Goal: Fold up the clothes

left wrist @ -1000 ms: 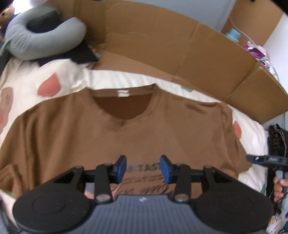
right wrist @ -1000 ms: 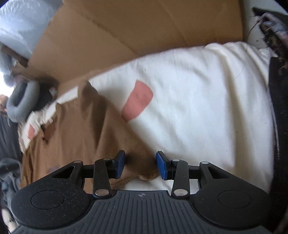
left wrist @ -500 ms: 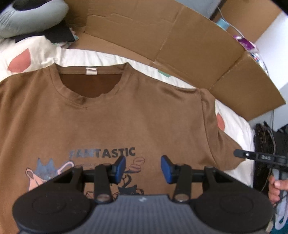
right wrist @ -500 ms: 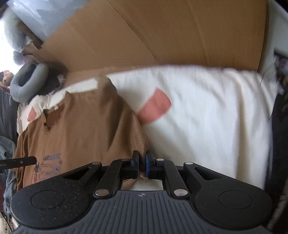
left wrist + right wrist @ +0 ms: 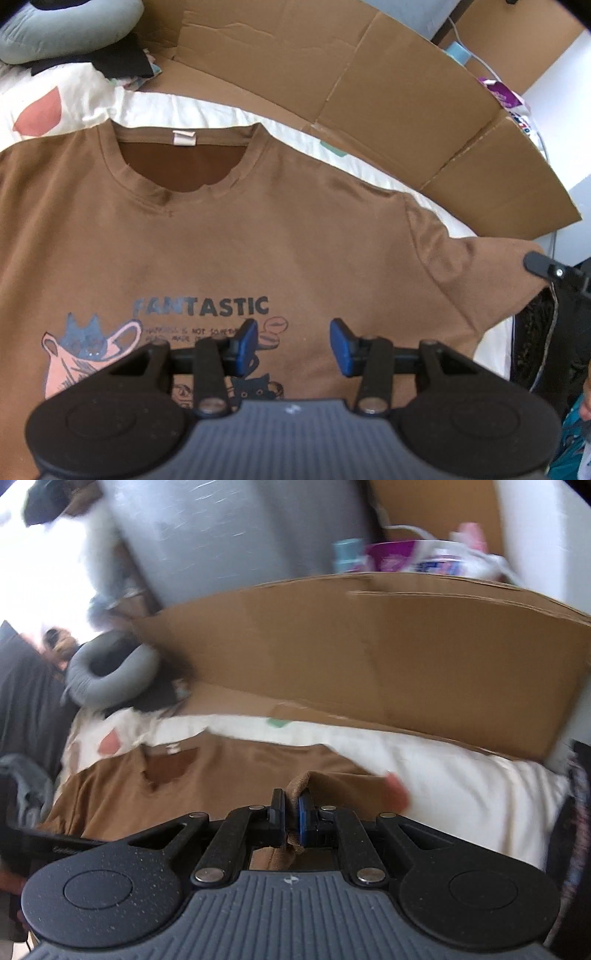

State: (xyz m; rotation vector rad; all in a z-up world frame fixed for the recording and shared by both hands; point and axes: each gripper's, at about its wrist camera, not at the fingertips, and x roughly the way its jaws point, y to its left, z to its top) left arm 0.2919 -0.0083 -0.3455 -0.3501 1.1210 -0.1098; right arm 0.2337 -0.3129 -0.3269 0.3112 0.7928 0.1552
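A brown T-shirt (image 5: 229, 236) with a "FANTASTIC" cat print lies face up and spread on a cream bedsheet (image 5: 207, 107). My left gripper (image 5: 293, 345) is open and empty, hovering over the chest print. My right gripper (image 5: 291, 821) is shut on the T-shirt's right sleeve (image 5: 303, 786) and holds it lifted off the sheet. In the left wrist view the sleeve (image 5: 487, 273) rises toward the right gripper's tip (image 5: 535, 264) at the far right. The shirt's body (image 5: 221, 775) also shows in the right wrist view.
A flattened cardboard box (image 5: 369, 88) stands as a wall behind the bed. A grey neck pillow (image 5: 62, 26) and dark clothes lie at the back left. A bottle and packages (image 5: 406, 554) sit beyond the cardboard. A dark bag (image 5: 546, 343) is at the right.
My right gripper closed on the sleeve edge and lifted it up. My left gripper moved back over the shirt, stayed open, and now sits above the print.
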